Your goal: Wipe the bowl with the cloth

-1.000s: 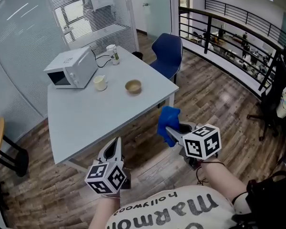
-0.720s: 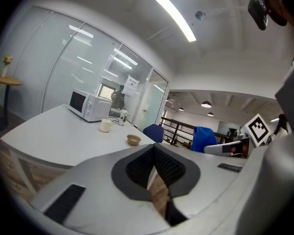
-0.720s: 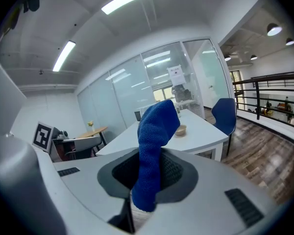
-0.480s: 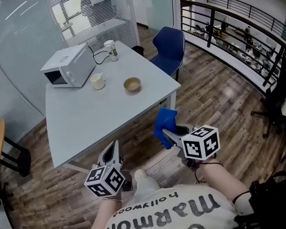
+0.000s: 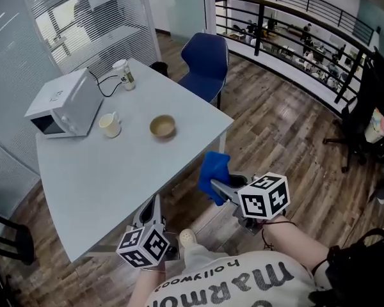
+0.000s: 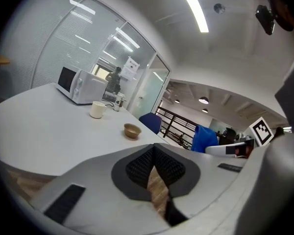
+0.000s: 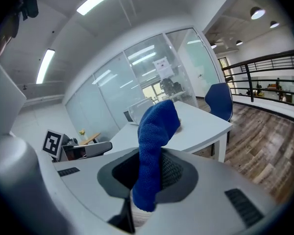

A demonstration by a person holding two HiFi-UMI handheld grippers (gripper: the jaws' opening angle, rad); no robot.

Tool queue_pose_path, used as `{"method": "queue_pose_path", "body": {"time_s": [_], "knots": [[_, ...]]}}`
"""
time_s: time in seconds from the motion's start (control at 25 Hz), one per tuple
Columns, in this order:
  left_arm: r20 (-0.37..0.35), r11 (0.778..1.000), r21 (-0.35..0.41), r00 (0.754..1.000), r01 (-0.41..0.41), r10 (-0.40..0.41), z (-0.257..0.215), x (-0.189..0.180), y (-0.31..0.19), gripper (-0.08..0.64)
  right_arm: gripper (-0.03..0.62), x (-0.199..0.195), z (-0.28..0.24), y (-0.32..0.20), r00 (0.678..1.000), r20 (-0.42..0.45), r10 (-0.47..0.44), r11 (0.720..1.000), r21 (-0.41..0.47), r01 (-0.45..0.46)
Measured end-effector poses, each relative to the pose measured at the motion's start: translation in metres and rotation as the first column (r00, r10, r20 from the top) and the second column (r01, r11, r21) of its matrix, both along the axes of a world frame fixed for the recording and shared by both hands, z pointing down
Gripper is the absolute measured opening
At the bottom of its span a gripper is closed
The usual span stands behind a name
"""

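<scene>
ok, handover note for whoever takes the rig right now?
Left claw: shut, empty, just short of the table's near edge.
Right claw: shut on the blue cloth, in the air off the table's near edge.
Bowl: upright on the table, right of the mug, nothing touching it.
Done: cloth is in the grip.
Left: get both claws to the bowl and wipe it.

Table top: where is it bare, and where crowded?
Bare: the whole near half of the pale grey table, between its near edge and the tan round bowl and cream mug; also the corner right of the bowl. Crowded: the far side, with the white microwave, mug and white lidded cup.
</scene>
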State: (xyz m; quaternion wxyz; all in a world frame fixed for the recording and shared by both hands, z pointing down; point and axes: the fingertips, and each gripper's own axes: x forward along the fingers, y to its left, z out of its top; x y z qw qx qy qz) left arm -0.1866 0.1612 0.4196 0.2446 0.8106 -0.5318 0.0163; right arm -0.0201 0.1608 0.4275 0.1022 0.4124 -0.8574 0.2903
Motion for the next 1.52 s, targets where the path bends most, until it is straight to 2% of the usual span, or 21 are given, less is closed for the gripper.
{"method": "queue_pose_path", "body": {"time_s": [0.4,0.88,1.04,1.2,1.28,1.52], "knots": [[0.013,0.994,-0.024,0.994,-0.11,0.11,-0.005,-0.029,-0.116,0.0,0.061,-0.036,0.002,-0.099,0.997,-0.01,0.078,0.997,-0.026,-0.078],[0.017,0.98,-0.013,0.98,-0.2,0.201,-0.008,-0.045,-0.195,0.0,0.061,-0.055,0.002,-0.166,0.985,0.001,0.174,0.985,-0.014,-0.174],[0.001,0.978,-0.038,0.979,-0.205,0.205,0.005,-0.047,-0.21,0.0,0.061,-0.064,0.007,-0.179,0.986,0.019,0.165,0.986,-0.027,-0.165],[0.014,0.978,-0.072,0.98,-0.195,0.196,0.019,-0.049,-0.218,0.0,0.061,-0.075,0.002,-0.196,0.988,0.095,0.126,0.992,-0.002,-0.126],[0.013,0.982,-0.086,0.985,-0.17,0.171,0.024,-0.051,-0.226,0.0,0.061,-0.078,0.001,-0.208,0.988,0.12,0.1,0.995,0.004,-0.101],[0.014,0.991,-0.115,0.998,-0.066,0.068,0.034,-0.054,-0.262,0.0,0.061,-0.075,0.013,-0.258,0.993,0.114,0.003,1.0,-0.022,-0.001]]}}
